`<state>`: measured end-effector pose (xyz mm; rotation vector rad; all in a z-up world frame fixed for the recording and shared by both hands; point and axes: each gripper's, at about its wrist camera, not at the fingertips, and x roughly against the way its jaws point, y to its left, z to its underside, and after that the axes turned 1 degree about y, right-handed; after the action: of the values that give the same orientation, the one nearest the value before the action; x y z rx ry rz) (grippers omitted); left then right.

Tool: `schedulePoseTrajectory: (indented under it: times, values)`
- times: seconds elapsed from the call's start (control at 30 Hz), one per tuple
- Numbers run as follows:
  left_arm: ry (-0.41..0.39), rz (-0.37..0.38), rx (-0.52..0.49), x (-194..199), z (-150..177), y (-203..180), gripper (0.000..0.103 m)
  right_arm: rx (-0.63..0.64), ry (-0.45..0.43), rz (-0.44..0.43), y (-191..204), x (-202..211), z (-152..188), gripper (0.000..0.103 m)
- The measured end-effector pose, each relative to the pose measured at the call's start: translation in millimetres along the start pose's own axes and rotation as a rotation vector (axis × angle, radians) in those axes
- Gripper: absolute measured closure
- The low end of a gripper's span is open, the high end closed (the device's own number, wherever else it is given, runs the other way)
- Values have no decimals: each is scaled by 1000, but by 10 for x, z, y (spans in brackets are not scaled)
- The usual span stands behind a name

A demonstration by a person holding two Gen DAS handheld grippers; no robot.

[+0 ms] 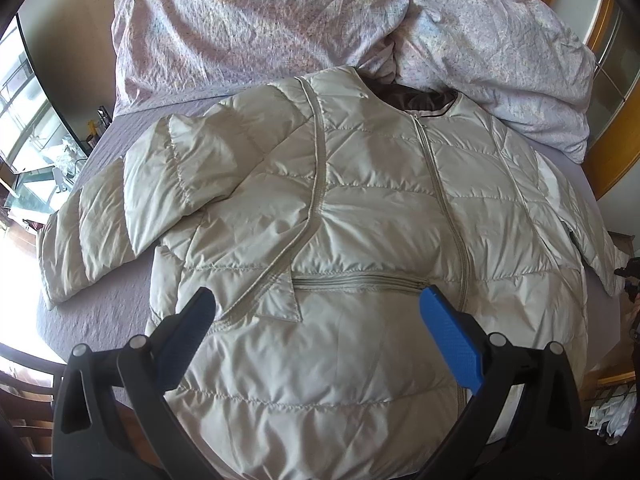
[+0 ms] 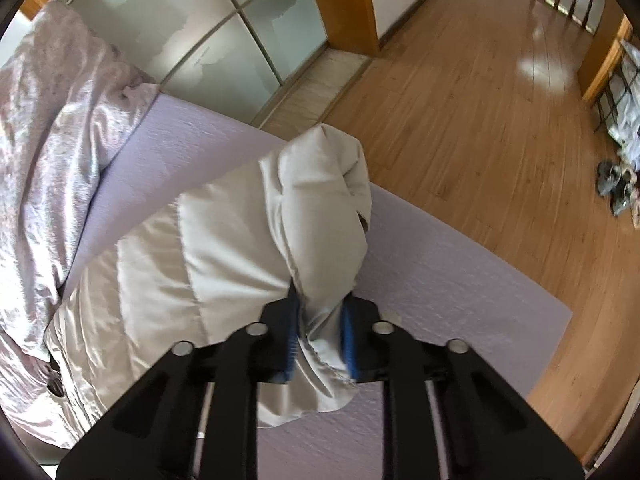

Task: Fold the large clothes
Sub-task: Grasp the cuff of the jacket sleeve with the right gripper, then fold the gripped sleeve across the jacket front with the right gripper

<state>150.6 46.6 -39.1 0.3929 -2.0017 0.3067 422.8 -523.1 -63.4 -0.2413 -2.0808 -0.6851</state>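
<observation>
In the left wrist view, the left gripper (image 1: 318, 304) hovers over the lower front of a pale cream quilted puffer jacket (image 1: 360, 208), its blue pads (image 1: 448, 340) spread wide apart with nothing between them. The jacket lies front up on a bed covered by a lilac sheet (image 1: 100, 304). Just beyond the fingertips runs a horizontal pocket zip (image 1: 356, 280), and the main zip (image 1: 444, 208) climbs from the hem to the dark-lined neckline (image 1: 420, 100). One sleeve (image 1: 104, 224) is doubled back across the chest side, its cuff end lying out on the sheet at the left of the picture. Past the collar, a crumpled pink-patterned duvet (image 1: 260, 20) is heaped across the head of the bed.

In the right wrist view, the right gripper (image 2: 320, 344) is clamped on the jacket's other sleeve (image 2: 320, 216), the blue pads pinching the bunched fabric close to the cuff. The sleeve's end stands up past the fingertips. Beyond it the bed edge meets a wooden floor (image 2: 480, 120), with frosted sliding doors (image 2: 200, 32) further off and a pair of shoes (image 2: 616, 192) at the right.
</observation>
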Motion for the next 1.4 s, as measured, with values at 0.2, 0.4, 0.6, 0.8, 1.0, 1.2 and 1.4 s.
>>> schedulePoseTrajectory:
  times: [0.2,0.4,0.6,0.8,1.0,1.2,1.4]
  values:
    - [-5,-8,6,2,-13,98,2,86,-78,-91,458,319,2,90]
    - [-12,-3,28,-4,-28,226,2,254,-47,-237,1405,451,372,90]
    - [-27,-27,44,22,-15,364,2,442,55,-357,2453,370,943,90]
    - [-32,-59,71,35,2,545,2,550,137,-321,3101,165,1455,90]
    - [-37,-82,95,51,9,708,2,607,230,-389,3507,55,2020,90]
    - [-47,-98,113,74,-6,807,2,729,316,-435,4033,40,2685,91]
    - [-46,-98,142,80,11,869,2,819,328,-414,4367,2,3107,90]
